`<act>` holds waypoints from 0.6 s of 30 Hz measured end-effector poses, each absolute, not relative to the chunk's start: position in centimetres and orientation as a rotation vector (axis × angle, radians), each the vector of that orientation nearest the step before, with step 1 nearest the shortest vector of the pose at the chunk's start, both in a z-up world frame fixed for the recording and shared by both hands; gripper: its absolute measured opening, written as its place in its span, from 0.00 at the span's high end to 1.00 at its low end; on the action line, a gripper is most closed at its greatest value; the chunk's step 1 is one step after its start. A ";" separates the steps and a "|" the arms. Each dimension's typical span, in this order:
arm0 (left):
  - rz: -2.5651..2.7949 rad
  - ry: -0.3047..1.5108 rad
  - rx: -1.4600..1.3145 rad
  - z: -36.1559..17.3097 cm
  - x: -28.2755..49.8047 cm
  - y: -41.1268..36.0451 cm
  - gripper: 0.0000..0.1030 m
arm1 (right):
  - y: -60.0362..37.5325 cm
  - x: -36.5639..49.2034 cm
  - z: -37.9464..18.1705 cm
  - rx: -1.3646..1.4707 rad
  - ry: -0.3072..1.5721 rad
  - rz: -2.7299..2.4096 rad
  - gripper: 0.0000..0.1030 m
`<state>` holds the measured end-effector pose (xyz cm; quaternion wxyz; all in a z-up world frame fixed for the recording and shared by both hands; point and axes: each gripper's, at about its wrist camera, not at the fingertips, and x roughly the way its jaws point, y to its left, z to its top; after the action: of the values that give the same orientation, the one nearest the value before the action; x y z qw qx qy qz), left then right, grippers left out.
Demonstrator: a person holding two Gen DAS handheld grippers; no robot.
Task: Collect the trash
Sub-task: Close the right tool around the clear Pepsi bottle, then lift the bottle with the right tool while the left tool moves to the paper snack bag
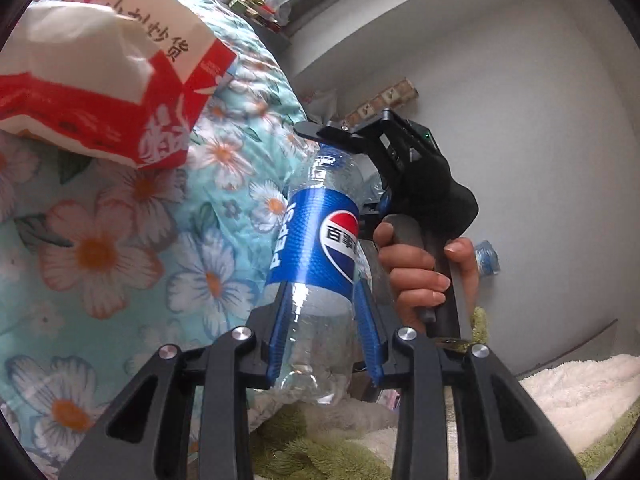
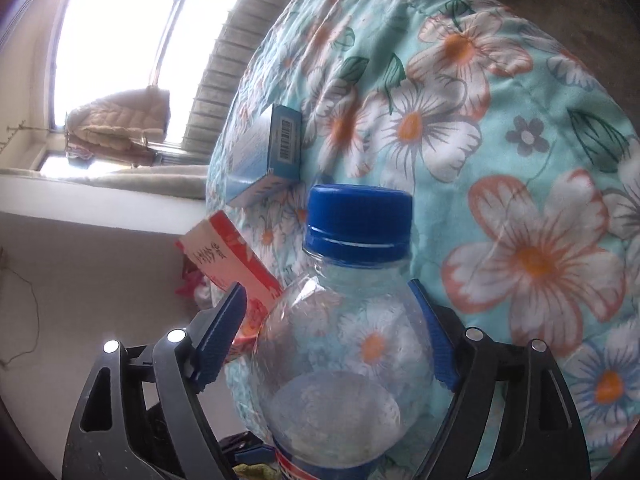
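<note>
Left gripper [image 1: 324, 344] is clamped on the empty Pepsi bottle [image 1: 316, 248] held up beside the floral quilt [image 1: 120, 240], right gripper [image 2: 328, 340] looks open around it, so the crinkly plastic could buckle and slip.

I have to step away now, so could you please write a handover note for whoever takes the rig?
Left gripper: shut on the Pepsi bottle, beside the quilt.
Right gripper: looks open, with its fingers around a capped bottle and one finger clear of it. I cannot tell whether this is the same bottle.
Done: one bottle is in grasp.
Left: the carton and the blue box lie on the quilt, uncollected. No bin is in view.
</note>
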<state>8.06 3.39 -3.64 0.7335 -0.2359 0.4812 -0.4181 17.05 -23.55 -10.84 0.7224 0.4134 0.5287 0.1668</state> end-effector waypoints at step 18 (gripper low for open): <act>-0.857 1.065 -0.494 -4.1 7.7 2.8 0.70 | -20.3 19.5 -6.5 0.556 1.078 0.355 0.36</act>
<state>7.69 2.81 -4.11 0.7472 -0.2260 0.4870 -0.3917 19.52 -20.33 -6.55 0.8070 0.2598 0.5037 0.1661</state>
